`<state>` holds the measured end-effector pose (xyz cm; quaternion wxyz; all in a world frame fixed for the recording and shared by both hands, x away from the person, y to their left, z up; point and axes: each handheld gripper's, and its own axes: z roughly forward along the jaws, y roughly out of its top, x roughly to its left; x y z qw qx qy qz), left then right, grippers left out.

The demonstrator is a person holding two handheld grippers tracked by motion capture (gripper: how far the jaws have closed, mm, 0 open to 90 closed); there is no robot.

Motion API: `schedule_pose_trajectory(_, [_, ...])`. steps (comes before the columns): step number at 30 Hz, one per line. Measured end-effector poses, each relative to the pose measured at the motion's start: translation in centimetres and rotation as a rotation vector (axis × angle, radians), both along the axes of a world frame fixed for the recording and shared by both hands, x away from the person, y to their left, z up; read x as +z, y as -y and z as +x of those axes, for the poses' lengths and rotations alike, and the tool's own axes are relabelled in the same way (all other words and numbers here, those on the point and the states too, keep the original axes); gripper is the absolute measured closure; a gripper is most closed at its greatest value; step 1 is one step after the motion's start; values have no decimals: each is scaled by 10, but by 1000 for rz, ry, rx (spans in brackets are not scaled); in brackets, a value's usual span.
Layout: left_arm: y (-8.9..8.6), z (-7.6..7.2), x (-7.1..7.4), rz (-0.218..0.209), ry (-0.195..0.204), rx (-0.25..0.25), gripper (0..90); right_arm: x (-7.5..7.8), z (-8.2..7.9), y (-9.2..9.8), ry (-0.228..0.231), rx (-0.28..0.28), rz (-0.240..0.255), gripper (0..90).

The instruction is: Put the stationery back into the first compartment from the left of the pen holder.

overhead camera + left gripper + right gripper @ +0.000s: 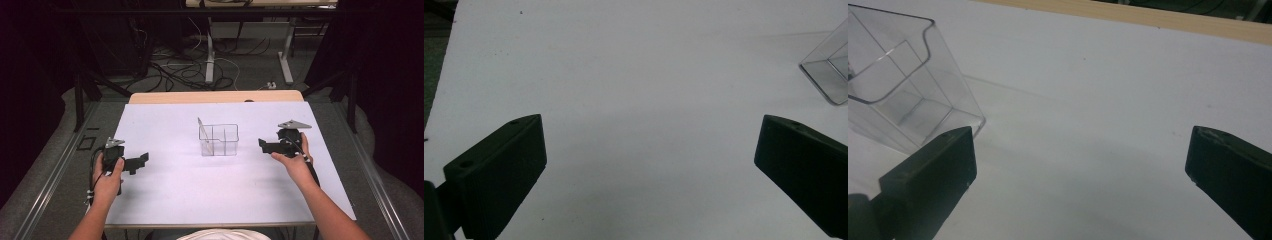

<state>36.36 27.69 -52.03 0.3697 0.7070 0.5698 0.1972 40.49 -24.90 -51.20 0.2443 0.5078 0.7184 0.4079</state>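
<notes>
**Both grippers empty beside the clear organizer, stick already in**

Dim lab, cables on the floor behind; white sheet (165, 190) covers the wooden table (215, 96). Clear compartment box (219, 140) sits mid-sheet, one thin stick (204, 135) leaning upright in its left compartment, top poking above the rim. Right compartments look empty.

Left gripper (142, 161) parked well left of the box, jaws spread wide, nothing between them; in the left gripper view just bare sheet plus a box corner (829, 70) at the far right edge.

Right gripper (262, 145) sits just right of the box, apart from it, jaws wide and empty. In the right gripper view the box wall (943, 95) is close to the left jaw, not touching.

My read: placement step looks done, hands are clear of the box. No other loose item on the sheet, so the next move likely needs either a new piece brought in or a grip on the box wall itself. If the latter, right gripper has to shift toward the wall and straddle it before closing. Thin clear plastic, so easy to tip.
</notes>
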Motion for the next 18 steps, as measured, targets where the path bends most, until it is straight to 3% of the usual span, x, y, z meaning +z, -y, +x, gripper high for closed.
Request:
schedule_pose_trajectory(8, [-1,0,1,2,-2,-3,2,-14,-2,11,10,-40,-5,0])
schedule_pose_trajectory(13, [-1,0,1,4,-1,-5,2,-20,-3,17,-10,-67,7,0])
schedule_pose_trajectory(18, [-2,1,1,-1,10,0,2,-24,-1,24,-28,-72,-15,0])
